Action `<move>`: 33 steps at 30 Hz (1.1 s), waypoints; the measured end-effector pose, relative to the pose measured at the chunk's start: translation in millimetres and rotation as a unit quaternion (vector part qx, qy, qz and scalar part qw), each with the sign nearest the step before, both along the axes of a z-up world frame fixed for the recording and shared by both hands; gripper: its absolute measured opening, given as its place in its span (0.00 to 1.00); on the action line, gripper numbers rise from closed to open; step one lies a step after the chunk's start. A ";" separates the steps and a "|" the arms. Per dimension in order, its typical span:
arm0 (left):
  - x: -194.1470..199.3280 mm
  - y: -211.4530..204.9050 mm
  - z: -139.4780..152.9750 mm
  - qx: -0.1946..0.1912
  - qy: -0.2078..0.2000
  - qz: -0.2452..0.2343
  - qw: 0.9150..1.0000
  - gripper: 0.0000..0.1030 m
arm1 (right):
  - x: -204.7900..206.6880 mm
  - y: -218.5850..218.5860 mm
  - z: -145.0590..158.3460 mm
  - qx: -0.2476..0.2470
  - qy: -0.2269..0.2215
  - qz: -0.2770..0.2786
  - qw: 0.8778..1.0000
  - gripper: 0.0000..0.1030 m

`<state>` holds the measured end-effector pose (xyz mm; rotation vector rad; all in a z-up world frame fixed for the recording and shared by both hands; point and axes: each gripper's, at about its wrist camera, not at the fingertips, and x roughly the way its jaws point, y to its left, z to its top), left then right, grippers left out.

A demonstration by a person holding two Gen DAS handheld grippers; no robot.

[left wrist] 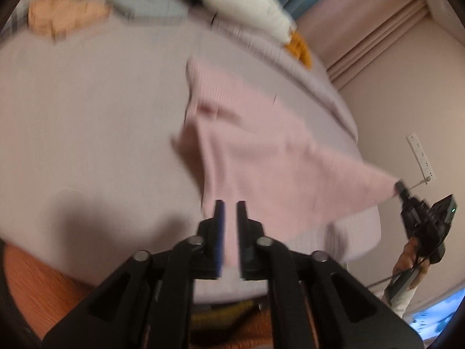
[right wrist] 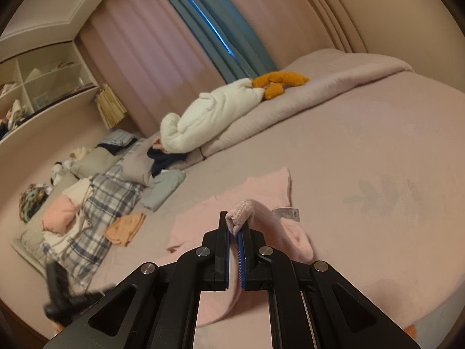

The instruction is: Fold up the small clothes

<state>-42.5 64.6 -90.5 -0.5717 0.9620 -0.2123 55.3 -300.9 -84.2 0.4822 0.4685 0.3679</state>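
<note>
A pink knit garment (left wrist: pixel 261 151) lies partly on the lavender bed (left wrist: pixel 87 116), with one corner pulled up off it to the right. My right gripper (right wrist: pixel 236 225) is shut on the garment's (right wrist: pixel 261 212) ribbed edge; a white label hangs beside the pinch. In the left wrist view the right gripper (left wrist: pixel 399 187) holds that raised corner taut. My left gripper (left wrist: pixel 230 205) hovers over the garment's near edge, jaws a narrow gap apart, pink cloth showing in the gap without the pads pressing on it. In the right wrist view the left gripper (right wrist: pixel 58 290) is a dark blur at the lower left.
Folded and loose clothes lie at the bed's far side: an orange piece (right wrist: pixel 125 226), a grey piece (right wrist: pixel 165 187), a plaid cloth (right wrist: pixel 107 203). A white plush (right wrist: pixel 209 116) and an orange one (right wrist: pixel 279 83) rest near the curtains. A power strip (left wrist: pixel 421 154) hangs on the wall.
</note>
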 end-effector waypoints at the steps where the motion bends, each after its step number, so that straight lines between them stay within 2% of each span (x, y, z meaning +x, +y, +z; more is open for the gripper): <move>1: -0.6 -4.9 -8.7 0.002 0.015 -0.006 1.000 0.32 | 0.3 0.2 -0.7 -0.003 0.001 -0.002 1.000 0.06; 2: -1.6 -10.1 -16.3 0.007 0.027 -0.014 1.000 0.43 | -0.3 -0.3 -1.1 -0.005 0.002 -0.003 1.000 0.06; 5: -3.7 -26.8 -32.3 0.019 0.042 -0.041 0.998 0.54 | -1.0 -1.9 -2.5 -0.006 0.006 -0.003 1.000 0.06; 8: 0.8 -39.1 -46.9 0.015 0.055 -0.064 0.996 0.55 | -2.3 -3.0 -3.9 -0.009 0.008 -0.005 1.000 0.06; 12: 8.5 -44.0 -57.7 -0.005 0.050 -0.061 0.997 0.53 | -2.1 -3.7 -5.6 -0.007 0.009 -0.005 1.000 0.06; 13: 11.0 -44.6 -58.4 -0.016 0.044 -0.062 0.997 0.40 | -2.7 -4.2 -5.6 -0.007 0.008 -0.005 1.000 0.06; 14: 13.6 -45.3 -59.1 -0.027 0.043 -0.065 0.997 0.12 | -1.5 -3.9 -5.4 -0.008 0.008 -0.004 1.000 0.06; 15: 16.8 -45.4 -61.5 -0.040 0.048 -0.066 0.996 0.04 | -1.6 -4.4 -5.5 -0.007 0.009 -0.003 1.000 0.06; 17: 18.2 -43.3 -59.3 -0.052 0.049 -0.053 0.996 0.06 | -1.6 -3.5 -5.5 -0.007 0.009 -0.005 1.000 0.06; 19: 14.4 -39.3 -39.8 -0.050 0.025 -0.037 0.998 0.05 | -2.0 -4.7 -6.4 -0.003 0.013 -0.008 1.000 0.06; 22: 3.4 -26.3 5.0 -0.063 -0.036 -0.011 0.997 0.05 | -4.8 -4.9 -5.6 0.002 0.015 -0.010 1.000 0.06; 26: -9.9 -7.0 74.1 -0.046 -0.127 0.010 0.991 0.05 | -8.1 -2.9 -1.8 0.001 0.012 -0.011 1.000 0.06; 29: -13.4 -2.5 98.6 -0.042 -0.154 0.024 0.987 0.05 | -11.6 -2.3 3.5 0.014 0.002 -0.004 1.000 0.06; 33: -16.9 4.4 111.3 -0.049 -0.168 0.032 0.984 0.05 | -15.9 -1.6 10.5 0.022 -0.013 -0.008 1.000 0.06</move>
